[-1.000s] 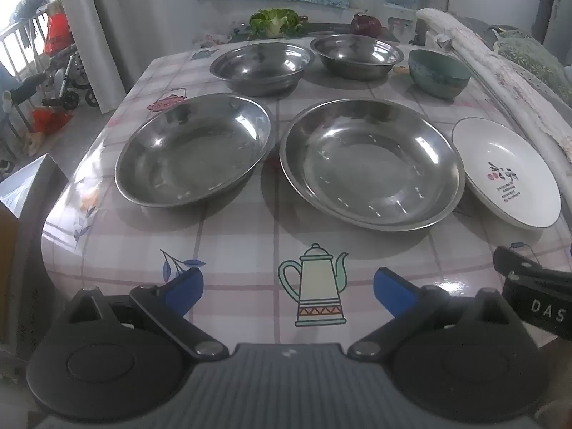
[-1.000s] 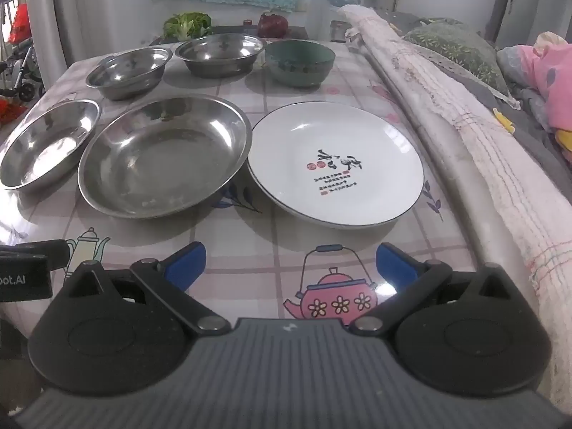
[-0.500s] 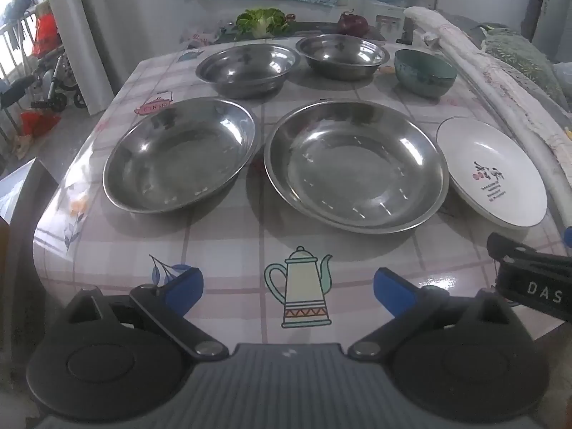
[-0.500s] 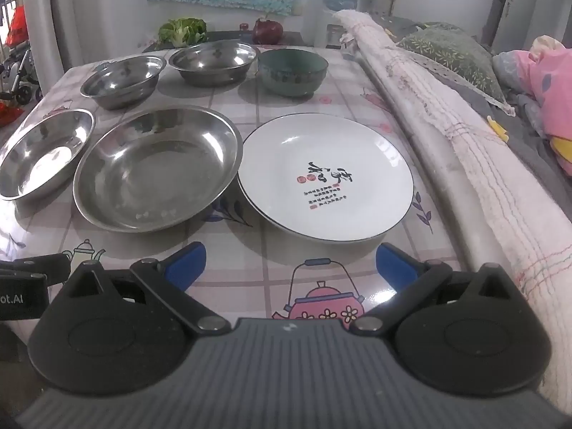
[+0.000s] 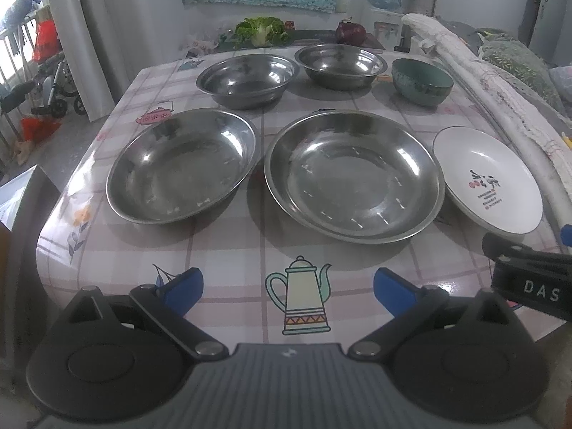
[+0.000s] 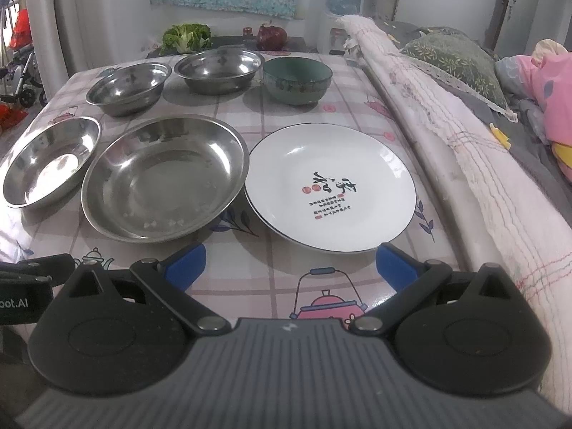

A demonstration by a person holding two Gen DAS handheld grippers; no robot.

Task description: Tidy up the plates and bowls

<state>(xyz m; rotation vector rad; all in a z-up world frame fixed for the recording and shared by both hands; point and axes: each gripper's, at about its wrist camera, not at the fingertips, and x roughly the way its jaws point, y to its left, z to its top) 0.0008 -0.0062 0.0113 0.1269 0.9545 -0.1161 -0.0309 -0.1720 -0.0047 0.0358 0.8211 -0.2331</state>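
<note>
Your left gripper (image 5: 287, 287) sits nearest, over the table's front edge w/ its blue-tipped fingers (image 5: 184, 287) spread wide and nothing between them; your right gripper (image 6: 289, 266) is the same, blue fingers (image 6: 187, 262) wide apart, empty, just short of the white round ceramic plate with red and black lettering (image 6: 330, 189). So nothing's picked up yet and, judging by the layout, the sorting hasn't started: every piece lies singly on the pink checked teapot-print tablecloth (image 5: 228, 250), no stacks anywhere. Front row, left to right: the oval-looking shallow steel dish (image 5: 182, 164), the large round shallow steel plate (image 5: 354, 175), then the white plate, whose rim looks to be touching or tucked just under the big steel plate's edge; can't tell which. Back row: the left small deep steel bowl (image 5: 248, 78), the right small deep steel bowl (image 5: 341, 64), and the teal round ceramic bowl (image 5: 422, 80), each apart from its neighbours. Beyond the table's far edge there's a leafy green vegetable (image 5: 261, 30) and a dark red round item (image 5: 350, 30), not part of the job. Left to do, as I read it: all of it, approx. plates nested into one pile, bowls into another. The white plate is closest to your right gripper, so it's prob. the easiest first grab.
</note>
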